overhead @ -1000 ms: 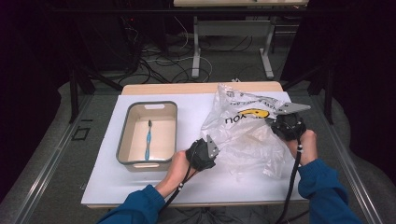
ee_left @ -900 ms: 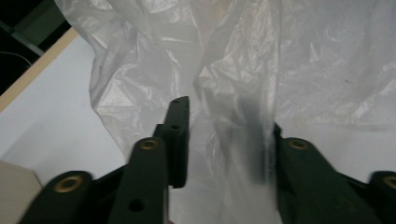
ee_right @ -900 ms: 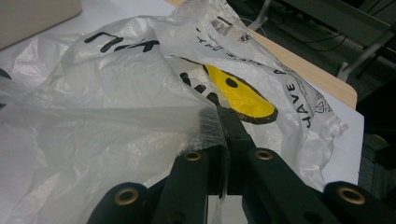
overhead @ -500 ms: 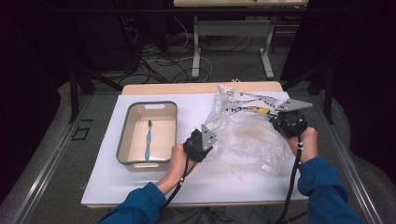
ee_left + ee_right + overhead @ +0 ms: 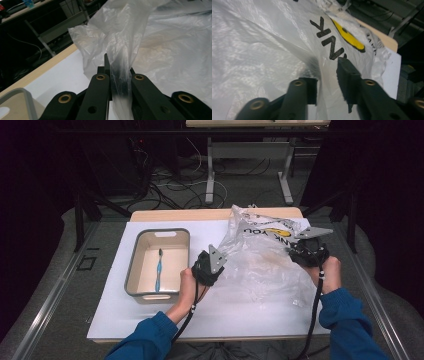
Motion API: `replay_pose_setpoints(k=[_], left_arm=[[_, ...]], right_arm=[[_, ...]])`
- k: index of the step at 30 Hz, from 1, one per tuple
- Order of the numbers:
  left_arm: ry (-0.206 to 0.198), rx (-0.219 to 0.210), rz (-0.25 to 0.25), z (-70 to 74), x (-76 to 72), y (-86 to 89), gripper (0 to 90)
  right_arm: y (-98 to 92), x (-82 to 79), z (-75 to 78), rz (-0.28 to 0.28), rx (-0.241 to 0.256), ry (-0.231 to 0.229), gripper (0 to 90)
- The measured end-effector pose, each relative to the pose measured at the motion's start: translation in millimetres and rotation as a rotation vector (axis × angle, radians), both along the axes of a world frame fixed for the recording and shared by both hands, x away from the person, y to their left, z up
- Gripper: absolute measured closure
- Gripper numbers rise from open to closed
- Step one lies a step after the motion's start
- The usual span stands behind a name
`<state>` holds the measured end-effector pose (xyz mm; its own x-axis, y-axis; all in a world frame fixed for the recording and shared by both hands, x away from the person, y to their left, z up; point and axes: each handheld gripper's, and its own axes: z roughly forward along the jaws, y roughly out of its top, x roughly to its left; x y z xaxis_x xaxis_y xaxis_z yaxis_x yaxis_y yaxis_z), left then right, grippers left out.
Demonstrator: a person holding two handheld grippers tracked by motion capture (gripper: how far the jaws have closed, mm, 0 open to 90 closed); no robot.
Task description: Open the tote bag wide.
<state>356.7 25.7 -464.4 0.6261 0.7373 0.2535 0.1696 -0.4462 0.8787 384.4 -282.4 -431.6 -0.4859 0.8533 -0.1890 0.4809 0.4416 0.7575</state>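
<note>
Two grippers hold the plastic bag (image 5: 265,260) — left gripper (image 5: 119,82) clamped on its near edge, right gripper (image 5: 327,75) pinching its printed side. Left of the bag, well apart, a grey tub (image 5: 135,270) holds a blue toothbrush (image 5: 159,270).

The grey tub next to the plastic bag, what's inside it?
Inside the grey tub lies one blue toothbrush on the pale bottom, nothing else. The plastic bag is see-through; it looks empty, though its crumpled folds could hide something.
</note>
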Motion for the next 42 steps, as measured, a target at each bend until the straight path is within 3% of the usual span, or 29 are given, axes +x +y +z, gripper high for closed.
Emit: replay_pose_setpoints(k=[3,7,10,12,15,17,23,25,30,39,42], left_arm=[[0.003,-0.007,0.011,2.5,2.4,4.1,89.4],[-0.007,-0.007,0.019,4.4,3.1,4.9,89.3],[-0.005,0.003,0.018,6.4,6.2,5.7,89.3],[-0.009,0.01,0.022,7.2,9.8,6.8,89.3],[0.012,0.013,0.031,6.8,16.0,8.2,88.9],[0.021,0.011,0.033,5.3,19.3,9.0,86.9],[0.034,0.041,0.024,3.2,17.7,7.9,71.3],[0.04,0.062,0.021,3.0,15.7,5.3,57.6],[0.07,0.129,0.003,1.6,12.7,-0.9,39.5],[0.095,0.159,-0.052,7.7,1.5,-1.3,24.2],[0.118,0.195,-0.076,2.8,-5.8,-2.8,21.8]], right_arm=[[-1.9,-1.8,-3.9,0.013,0.002,0.03,56.5],[-5.5,-6.4,-9.1,0.048,-0.018,0.056,56.0],[-8.5,-7.4,-12.0,0.079,-0.028,0.082,61.3],[-8.8,-7.3,-13.6,0.093,-0.029,0.088,69.9],[-6.3,-7.4,-13.2,0.123,-0.001,0.094,84.1],[-4.0,-6.7,-10.9,0.125,0.014,0.085,88.7],[-1.9,-6.6,2.5,0.085,0.085,0.059,90.0],[-3.1,-7.5,6.6,0.072,0.107,0.046,90.0],[-4.6,-8.9,11.9,0.044,0.139,0.036,90.0],[-4.0,-8.7,15.3,0.025,0.147,0.025,90.0],[-3.2,-8.6,15.3,0.02,0.149,0.019,90.0]])
